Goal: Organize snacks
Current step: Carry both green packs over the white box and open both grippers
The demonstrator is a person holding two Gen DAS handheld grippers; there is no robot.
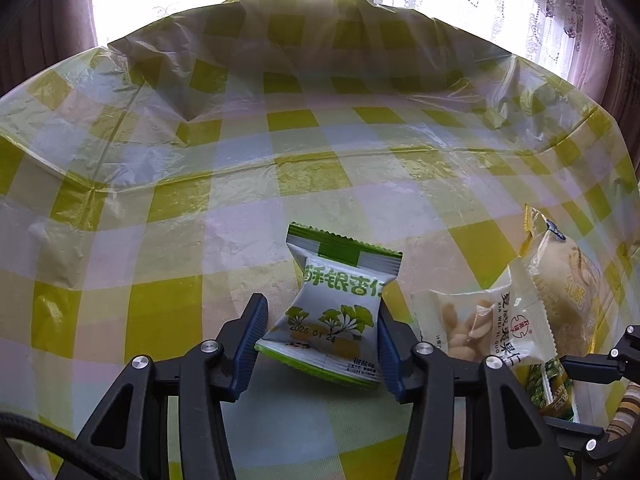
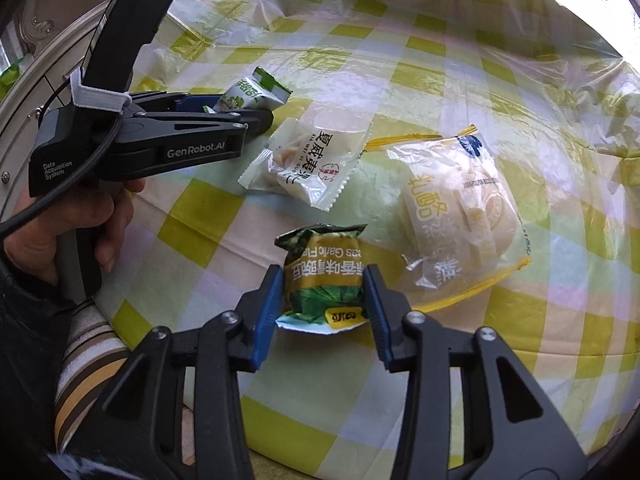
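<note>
Both grippers clamp now: left gripper jaws grasping the ginkgo packet, right gripper jaws pinching the green pea packet, both low over the tabletop. Next, probably, lift and sort.

Black left gripper marked "GenRobot.AI", blue-padded jaws, silver screws, black cable, dark sleeve.
</note>
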